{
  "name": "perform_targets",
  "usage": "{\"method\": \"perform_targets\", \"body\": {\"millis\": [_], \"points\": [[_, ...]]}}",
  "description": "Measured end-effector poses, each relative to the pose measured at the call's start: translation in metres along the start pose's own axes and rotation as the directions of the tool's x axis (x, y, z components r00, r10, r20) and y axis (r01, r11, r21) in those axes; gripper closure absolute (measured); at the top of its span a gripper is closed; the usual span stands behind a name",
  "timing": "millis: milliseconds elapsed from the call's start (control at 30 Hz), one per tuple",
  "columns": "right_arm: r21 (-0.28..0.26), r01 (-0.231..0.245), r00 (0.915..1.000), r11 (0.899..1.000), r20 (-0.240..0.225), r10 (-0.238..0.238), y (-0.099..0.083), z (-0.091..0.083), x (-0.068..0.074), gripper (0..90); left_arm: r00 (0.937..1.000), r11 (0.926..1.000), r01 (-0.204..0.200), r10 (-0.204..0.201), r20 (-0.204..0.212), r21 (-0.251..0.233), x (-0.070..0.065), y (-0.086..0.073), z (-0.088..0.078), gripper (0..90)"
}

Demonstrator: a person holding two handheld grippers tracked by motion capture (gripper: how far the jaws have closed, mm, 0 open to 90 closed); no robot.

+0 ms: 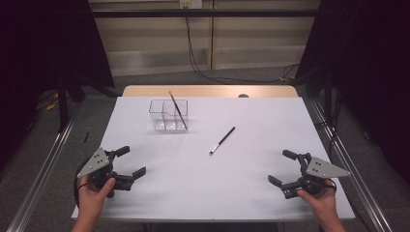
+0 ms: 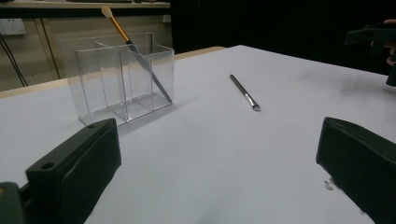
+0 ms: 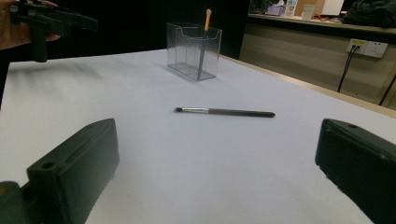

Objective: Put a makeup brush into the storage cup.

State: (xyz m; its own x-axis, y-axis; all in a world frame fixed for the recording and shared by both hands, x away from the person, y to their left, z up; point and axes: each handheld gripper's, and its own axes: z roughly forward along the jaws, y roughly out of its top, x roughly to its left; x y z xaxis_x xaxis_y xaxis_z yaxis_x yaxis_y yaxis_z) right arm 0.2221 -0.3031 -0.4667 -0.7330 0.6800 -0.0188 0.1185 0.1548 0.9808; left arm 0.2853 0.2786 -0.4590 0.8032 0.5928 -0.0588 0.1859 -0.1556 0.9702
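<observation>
- Loose brush [image 1: 222, 140] lies flat on the white desk [image 1: 251, 183], about mid-desk, well apart from both claws. It sits diagonally in the high view: bristle end toward the person, handle end pointing away and right.
- Clear organiser [image 1: 168, 116] stands further back and left of it, upright, with several compartments. One gold-handled brush [image 1: 177, 110] already leans in the right-hand compartment, bristles up.
- Left claw [image 1: 129, 161]: jaws spread wide, nothing held, resting low near the front left edge.
- Right claw [image 1: 289, 167]: jaws likewise wide apart and empty, near the front right edge. Its view looks straight at the loose brush [image 3: 225, 112], side-on.
- Handling judgement: thin, light, rigid stick. Black handle and silver ferrule look smooth, so expect it to roll or skid on the desk when nudged.
- It lies very low, so the jaw tips must come down almost onto the desk to straddle it.
- Grip point: mid-handle, just behind the ferrule, jaws closing across the shaft. Avoid the bristle tip: soft, it deforms and gives no hold.
- Light squeeze is enough; the risk is pivoting in the jaws when tilted upright, not crushing.
- Organiser looks light, hard plastic. A bump on the rim could slide or tip it, so drop the brush in from above.
- Right claw looks better placed for the pick.
</observation>
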Motion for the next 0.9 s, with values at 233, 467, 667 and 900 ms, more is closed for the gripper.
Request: {"method": "perform_targets", "body": {"millis": [233, 467, 667, 900], "points": [[-0.005, -0.002, 1.0000, 1.000, 0.009, 0.002, 0.000, 0.000, -0.001, 0.0, 1.0000, 1.0000, -0.004, 0.004, 0.005, 0.006, -0.001, -0.001, 0.001, 0.0], [-0.001, -0.008, 0.9998, 1.000, 0.018, 0.008, 0.001, 0.002, -0.002, 0.0, 1.0000, 1.0000, 0.001, -0.001, 0.002, 0.002, 0.000, -0.001, 0.002, 0.0], [-0.001, -0.011, 0.9995, 1.000, 0.030, 0.011, 0.003, 0.006, -0.003, 0.0, 0.9999, 1.0000, 0.002, -0.002, 0.011, 0.004, -0.001, -0.002, 0.003, 0.0], [0.015, -0.006, 0.9993, 1.000, 0.038, 0.005, 0.007, 0.012, -0.002, 0.0, 0.9999, 0.9999, 0.002, -0.002, 0.014, 0.010, -0.001, -0.003, 0.004, 0.0]]}}
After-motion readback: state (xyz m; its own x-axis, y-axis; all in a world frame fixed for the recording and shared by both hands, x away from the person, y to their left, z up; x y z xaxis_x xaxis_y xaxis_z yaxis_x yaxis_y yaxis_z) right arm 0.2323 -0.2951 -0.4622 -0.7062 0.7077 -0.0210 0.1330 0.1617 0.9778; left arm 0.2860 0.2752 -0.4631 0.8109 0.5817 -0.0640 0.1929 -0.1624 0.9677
